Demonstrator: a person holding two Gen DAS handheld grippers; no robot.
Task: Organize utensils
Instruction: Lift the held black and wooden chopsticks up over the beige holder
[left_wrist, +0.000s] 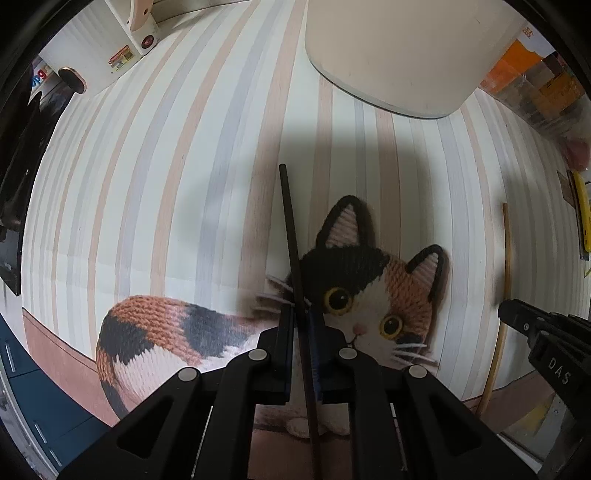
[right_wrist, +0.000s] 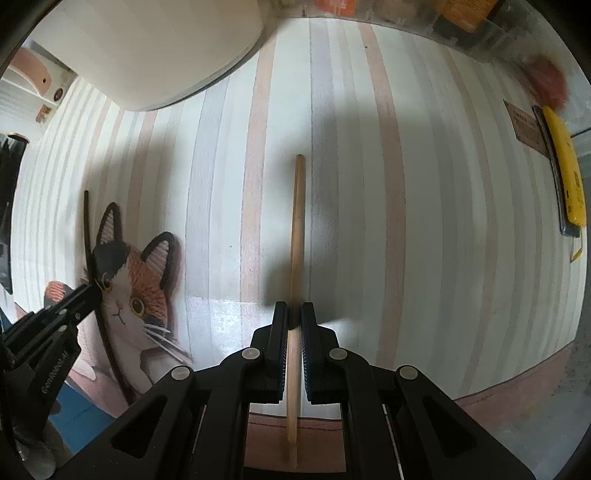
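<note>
Black chopstick (left_wrist: 291, 236): pinched by left gripper (left_wrist: 302, 317) | wooden chopstick (right_wrist: 296, 229): pinched by right gripper (right_wrist: 294, 314) | both above striped mat (left_wrist: 166, 184)

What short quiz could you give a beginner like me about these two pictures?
1. True or false: the left tool grips the thin black chopstick.
2. What does the right tool hold? A) a yellow knife B) a light wooden chopstick C) nothing
3. Fill in: the striped mat shows a knitted-looking calico ____.

Key
1. True: its fingers are shut on the black stick.
2. B: the light wooden chopstick sits between its shut fingers; the yellow-handled utility knife lies apart, at the mat's far right edge.
3. Cat: the cat picture lies under the black chopstick. The large cream round-cornered container stands beyond both sticks.
</note>
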